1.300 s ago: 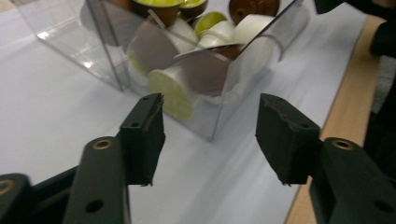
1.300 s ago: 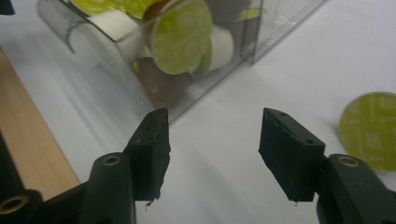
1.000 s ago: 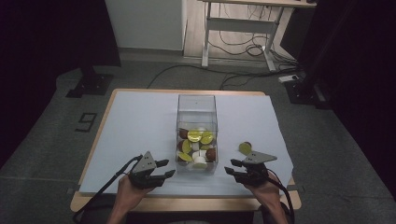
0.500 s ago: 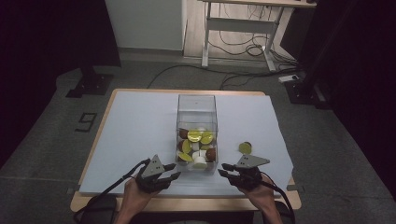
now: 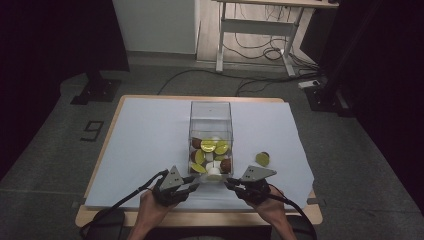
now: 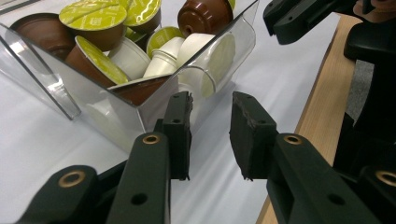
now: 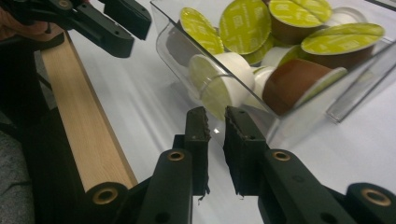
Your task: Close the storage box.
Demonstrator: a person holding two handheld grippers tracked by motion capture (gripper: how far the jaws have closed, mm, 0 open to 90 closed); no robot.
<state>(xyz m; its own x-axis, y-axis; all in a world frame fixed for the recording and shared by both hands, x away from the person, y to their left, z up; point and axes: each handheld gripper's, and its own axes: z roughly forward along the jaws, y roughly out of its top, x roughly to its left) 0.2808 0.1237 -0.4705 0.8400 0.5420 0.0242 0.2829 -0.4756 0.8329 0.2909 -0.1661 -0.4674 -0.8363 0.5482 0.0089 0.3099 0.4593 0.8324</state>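
Both the left gripper (image 5: 196,183) and the right gripper (image 5: 229,183) have just been closing, jaws now narrowly apart on nothing, at the near end of the clear box (image 5: 210,131) of coffee capsules (image 5: 212,146) mid-surface. To move it well, I'd grip its near corners evenly and keep it level. The wooden edge (image 7: 88,135) lies just behind; one capsule (image 5: 263,158) sits right of the box.

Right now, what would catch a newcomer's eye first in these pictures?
A clear plastic box mid-table, filled with green-lidded brown and white coffee capsules. One stray green-lidded capsule lies on the white table cover to its right. The left tool and right tool, jaws just narrowed with nothing between them, flank its near corners.
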